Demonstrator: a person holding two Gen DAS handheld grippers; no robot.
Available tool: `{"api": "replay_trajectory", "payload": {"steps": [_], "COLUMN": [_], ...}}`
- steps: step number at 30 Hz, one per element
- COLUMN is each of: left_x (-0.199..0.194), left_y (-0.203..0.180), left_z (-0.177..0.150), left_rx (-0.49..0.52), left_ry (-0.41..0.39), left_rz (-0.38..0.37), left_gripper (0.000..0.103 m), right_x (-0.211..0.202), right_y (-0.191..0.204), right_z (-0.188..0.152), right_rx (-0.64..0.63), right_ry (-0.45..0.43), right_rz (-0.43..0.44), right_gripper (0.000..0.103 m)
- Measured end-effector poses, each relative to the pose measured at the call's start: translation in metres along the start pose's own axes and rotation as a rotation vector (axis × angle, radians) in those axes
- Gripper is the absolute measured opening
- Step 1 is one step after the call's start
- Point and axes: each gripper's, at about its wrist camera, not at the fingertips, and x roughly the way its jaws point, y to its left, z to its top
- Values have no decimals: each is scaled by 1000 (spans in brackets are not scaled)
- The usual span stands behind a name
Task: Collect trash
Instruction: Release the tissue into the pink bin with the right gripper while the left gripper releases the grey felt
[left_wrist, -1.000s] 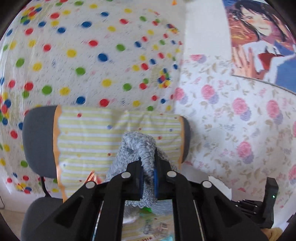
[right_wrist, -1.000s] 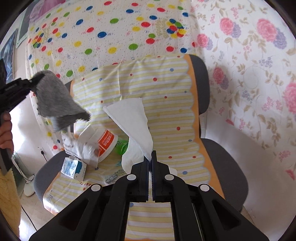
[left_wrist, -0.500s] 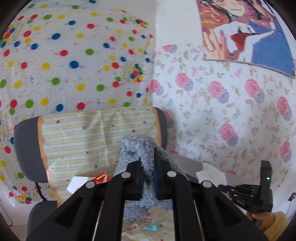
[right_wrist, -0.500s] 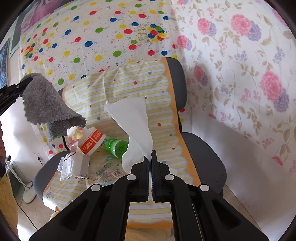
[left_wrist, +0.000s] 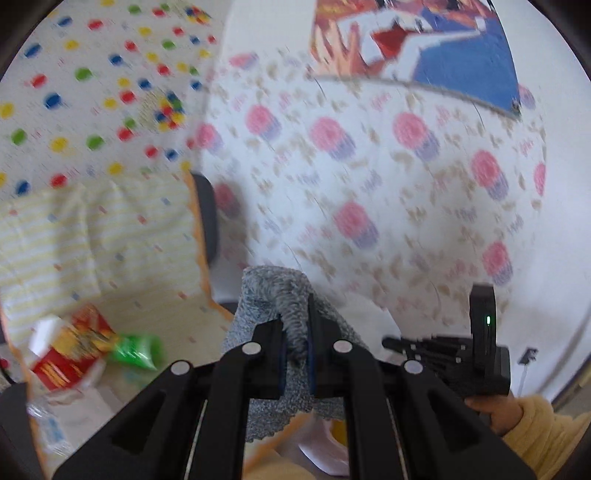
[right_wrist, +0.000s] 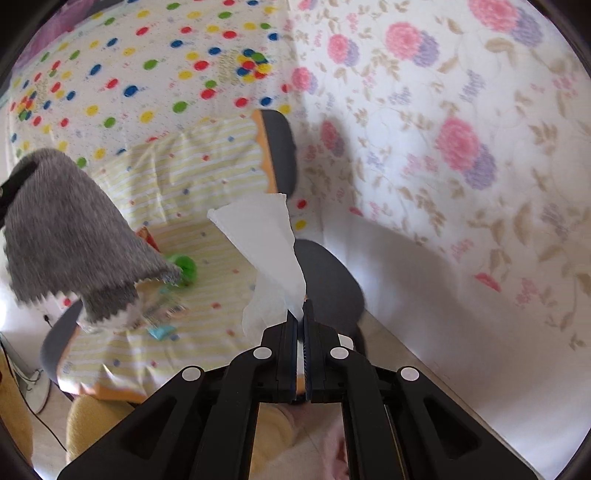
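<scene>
Left gripper (left_wrist: 295, 325): clamped on fuzzy grey knitted cloth (left_wrist: 273, 295)
Right gripper (right_wrist: 300, 314): pinching thin white paper tissue (right_wrist: 266, 236)

Open air right of the chair (right_wrist: 325, 280); floral-sheeted wall (right_wrist: 461, 155) beyond, litter (right_wrist: 162, 295) crowding the seat's left.

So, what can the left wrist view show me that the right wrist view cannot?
Only the left wrist view shows the poster, the right gripper's body and the hand holding it. Only the right wrist view shows the white tissue pinched in the right gripper. Both show the grey cloth, clamped in the left gripper, and the covered chair with trash.
</scene>
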Motion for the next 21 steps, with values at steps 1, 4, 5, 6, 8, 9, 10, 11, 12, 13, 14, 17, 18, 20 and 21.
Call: {"api": "replay_trajectory", "payload": {"steps": [1,4,5,6,8,9,10,11,12,13,14,17,18,20,21], "left_x": [17,55,64,73,95,100,109,114,119,123,127,133,134,134,134], "left_y": [-11,-39,-45,-52,-65,-68,-73,-74,-76,-77,-76,-74,-73,-73,-73], "left_z": [-16,-55,-65,-77,-100,-107,-116,-120,-126,-129,-133,-138,-139,-138,-138], "left_rx": [3,30,33,35,33,32,36,40,42,39,28,16,14,6,6], "left_ry": [40,123,146,170,226,241,264,274,288,298,314,341,344,351,352], "left_rz": [-32,-82,-94,-108,-143,-152,-159,-160,-165,-166,-171,-178,-177,-184,-186], "left_gripper": [6,6,6,6,6,6,6,6,6,6,6,6,6,6,6], "right_x": [-1,-2,-1,1,6,10,16,22,27,34,41,64,69,80,83], "right_y": [-10,-36,-45,-51,-66,-72,-78,-83,-87,-91,-95,-106,-109,-115,-117], "right_z": [-10,-42,-54,-62,-83,-93,-104,-113,-120,-129,-136,-151,-154,-162,-164], "right_rx": [9,49,63,74,111,129,151,169,187,210,228,270,283,318,332], "right_ry": [22,94,120,138,187,211,239,260,279,298,313,364,380,412,422], "right_rz": [-28,-90,-111,-123,-148,-156,-160,-162,-165,-166,-166,-172,-171,-170,-170], "right_gripper": [4,4,4,4,4,4,4,6,7,7,7,7,7,15,20]}}
